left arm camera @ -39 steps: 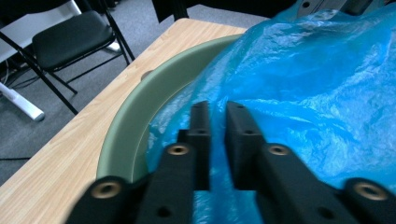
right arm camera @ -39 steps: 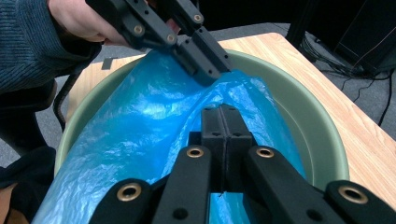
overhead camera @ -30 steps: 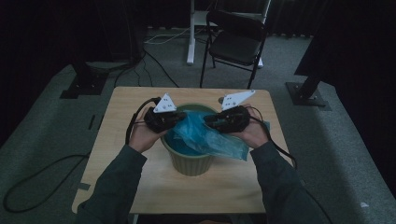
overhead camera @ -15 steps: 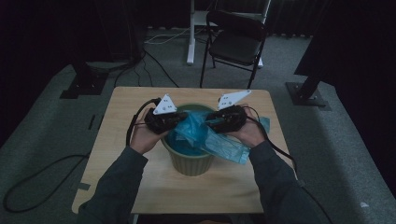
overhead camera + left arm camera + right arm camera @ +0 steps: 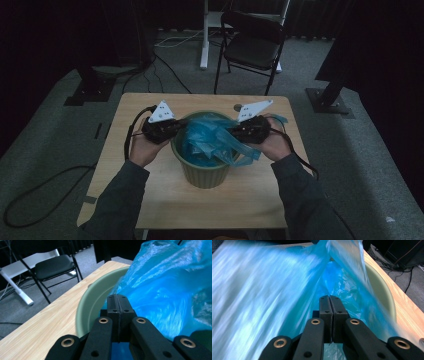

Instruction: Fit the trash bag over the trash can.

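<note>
Grey carpet, a black folding chair and stray cables frame the wooden counter at the centre of the high view. On it stands a green bin with a blue plastic bag bunched in its mouth and spilling over the right rim. The left gripper sits at the bin's left rim, the right gripper at its right, so the bag stretches across between them.

Left gripper view: the jaws are pressed together on a pinch of blue film, the bag billowing to the upper right and the bin rim curving just left of the tips.

Right gripper view: the jaws have just been closing and now clamp a fold of bag, with the bin rim at the right. Judging by this, spreading the bag's mouth over the rim means pulling each edge outward from the bin's centre
</note>
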Motion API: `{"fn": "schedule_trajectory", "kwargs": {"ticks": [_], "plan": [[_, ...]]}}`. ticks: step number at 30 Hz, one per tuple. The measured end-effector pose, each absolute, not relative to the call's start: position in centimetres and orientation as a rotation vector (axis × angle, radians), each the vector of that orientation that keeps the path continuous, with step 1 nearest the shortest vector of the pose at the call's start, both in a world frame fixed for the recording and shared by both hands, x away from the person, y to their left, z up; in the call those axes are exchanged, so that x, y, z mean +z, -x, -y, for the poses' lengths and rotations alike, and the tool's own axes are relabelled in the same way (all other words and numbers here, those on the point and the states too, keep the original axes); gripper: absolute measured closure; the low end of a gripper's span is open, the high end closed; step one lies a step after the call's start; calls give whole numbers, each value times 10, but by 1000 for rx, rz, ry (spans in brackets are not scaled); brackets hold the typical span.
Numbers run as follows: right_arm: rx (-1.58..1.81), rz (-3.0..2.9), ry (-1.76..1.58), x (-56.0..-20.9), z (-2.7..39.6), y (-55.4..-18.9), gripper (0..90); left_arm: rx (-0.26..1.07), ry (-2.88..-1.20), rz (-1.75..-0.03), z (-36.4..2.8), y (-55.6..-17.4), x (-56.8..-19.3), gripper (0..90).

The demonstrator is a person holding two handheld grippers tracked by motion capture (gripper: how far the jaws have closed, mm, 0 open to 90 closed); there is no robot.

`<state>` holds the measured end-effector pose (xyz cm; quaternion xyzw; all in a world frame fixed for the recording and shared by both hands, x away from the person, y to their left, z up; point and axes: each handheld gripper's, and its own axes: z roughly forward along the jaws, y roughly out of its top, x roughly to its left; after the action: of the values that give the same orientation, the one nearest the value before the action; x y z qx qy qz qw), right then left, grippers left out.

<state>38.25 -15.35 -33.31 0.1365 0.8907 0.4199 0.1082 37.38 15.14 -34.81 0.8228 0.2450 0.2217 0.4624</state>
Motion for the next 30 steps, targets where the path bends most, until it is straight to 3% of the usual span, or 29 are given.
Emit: {"fn": "schedule_trajectory", "kwargs": {"ticks": [24, 30], "plan": [[1192, -2563, -563, -339, 207, -384, 898, 562, -1968, -762, -197, -378, -368, 897], [1238, -2540, -570, -334, 204, -387, 810, 561, -1967, -760, -195, -378, -370, 897]]}}
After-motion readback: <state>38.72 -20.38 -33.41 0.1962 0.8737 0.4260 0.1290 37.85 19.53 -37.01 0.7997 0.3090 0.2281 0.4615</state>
